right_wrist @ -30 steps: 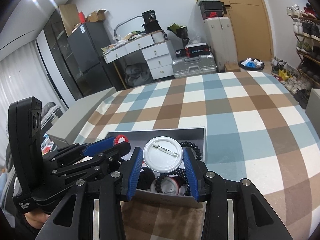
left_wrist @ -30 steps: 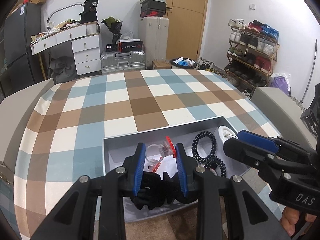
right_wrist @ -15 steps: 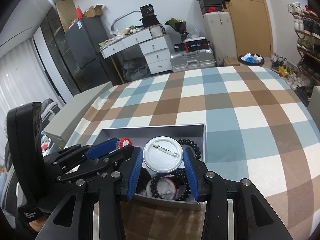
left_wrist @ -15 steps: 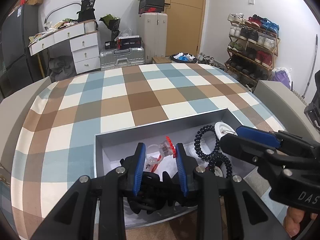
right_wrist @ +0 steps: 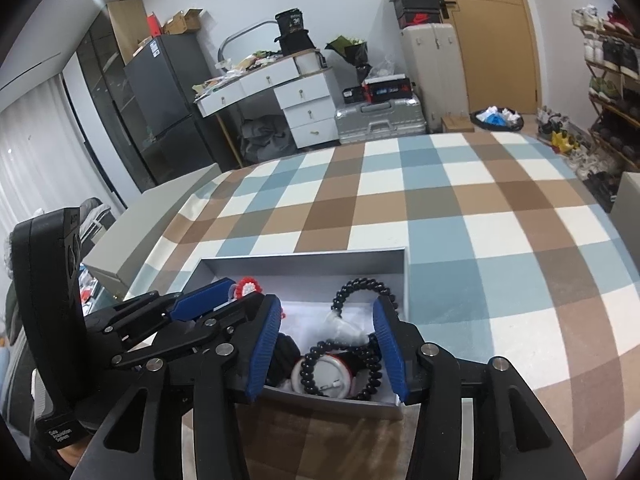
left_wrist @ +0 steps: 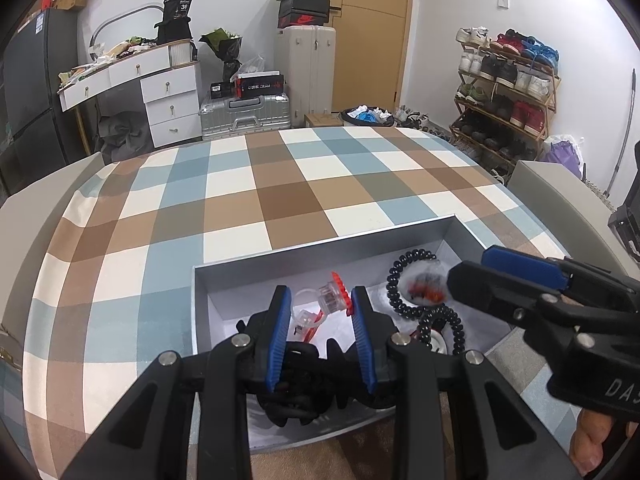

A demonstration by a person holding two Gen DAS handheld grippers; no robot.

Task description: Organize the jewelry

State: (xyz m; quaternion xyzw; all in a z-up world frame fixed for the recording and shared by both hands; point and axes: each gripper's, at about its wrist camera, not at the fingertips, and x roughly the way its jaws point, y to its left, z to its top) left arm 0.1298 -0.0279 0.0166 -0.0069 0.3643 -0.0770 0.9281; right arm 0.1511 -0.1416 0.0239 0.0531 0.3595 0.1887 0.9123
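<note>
While my left gripper clamps a black fabric hair tie over the shallow grey cardboard box, my right gripper, jaws just opening, hangs empty above the black beaded bracelet inside.

"DAS" is printed on the right hand-held gripper, "36" on a black bag.

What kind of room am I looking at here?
Most likely a lived-in bedroom or spare room at home: a shoe rack loaded with sneakers stands by the wall, a white desk with drawers is piled with clutter, and suitcases sit by the wooden door.
</note>
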